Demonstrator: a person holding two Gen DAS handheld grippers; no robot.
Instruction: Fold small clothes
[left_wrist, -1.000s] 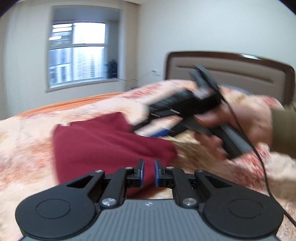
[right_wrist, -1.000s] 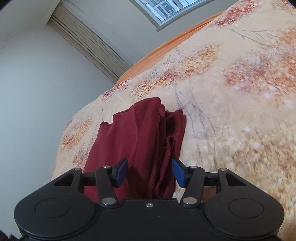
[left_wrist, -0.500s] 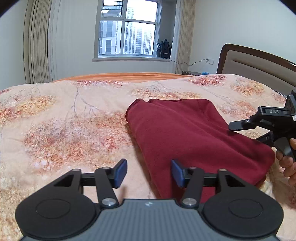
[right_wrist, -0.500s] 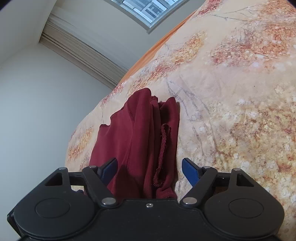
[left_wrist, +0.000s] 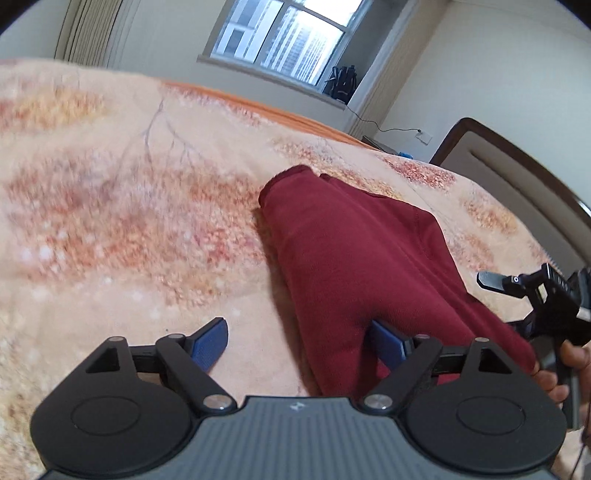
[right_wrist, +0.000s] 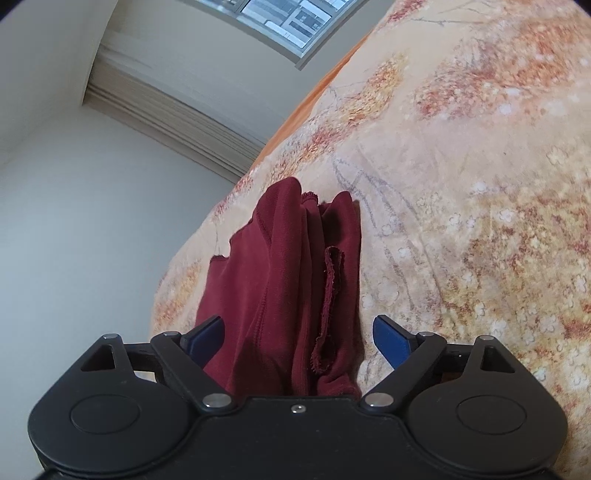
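Maroon garment (left_wrist: 354, 258) lies folded on the floral bedspread (left_wrist: 110, 206). My left gripper (left_wrist: 299, 341) tilts down over its near end, jaws just spread wide, cloth between them but unpressed. My right gripper (right_wrist: 299, 341) hangs low over the garment's layered edge, jaws also just widened, gripping nothing; in the left view a hand (left_wrist: 565, 373) carries it. I can read no lettering.

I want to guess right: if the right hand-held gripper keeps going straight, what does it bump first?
Probably the dark red garment: it lies between the open right hand-held gripper jaws, bedspread beyond.
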